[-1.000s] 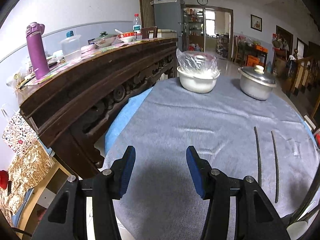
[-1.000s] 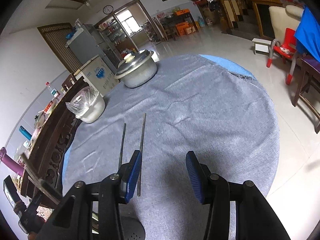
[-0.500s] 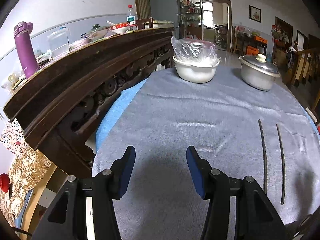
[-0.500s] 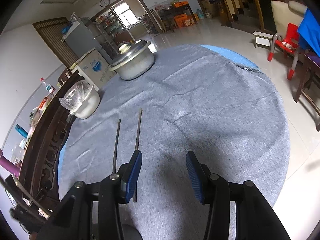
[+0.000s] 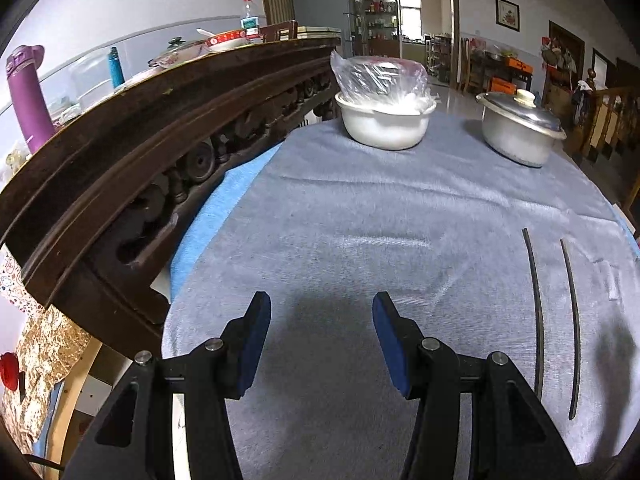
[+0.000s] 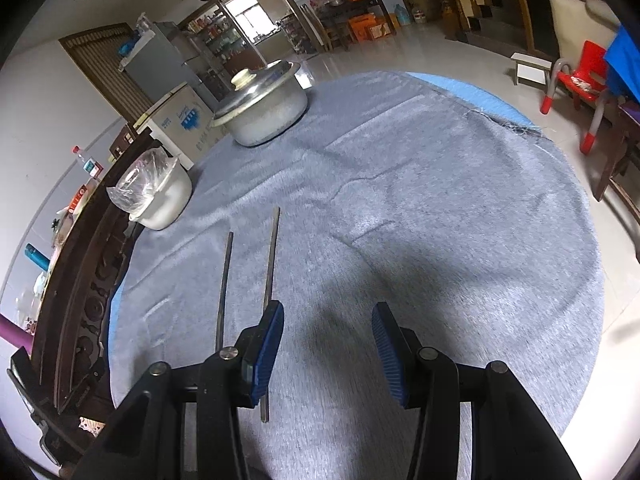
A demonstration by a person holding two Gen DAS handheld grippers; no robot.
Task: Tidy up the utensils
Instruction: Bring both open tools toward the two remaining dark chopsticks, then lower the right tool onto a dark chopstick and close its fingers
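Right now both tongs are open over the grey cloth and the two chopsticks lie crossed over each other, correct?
Not crossed. The two chopsticks lie side by side, apart, as the left wrist view shows. Both the left tongs and right tongs are open over the grey cloth.

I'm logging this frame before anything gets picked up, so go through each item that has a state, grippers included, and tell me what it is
left gripper: open, empty, over the cloth.
right gripper: open, empty, beside the chopsticks.
left chopstick: lying flat on the cloth, apart from its mate.
right chopstick: lying flat, near end passes behind the right gripper's left finger.
metal pot: lid on.
white bowl: covered by a clear plastic bag.
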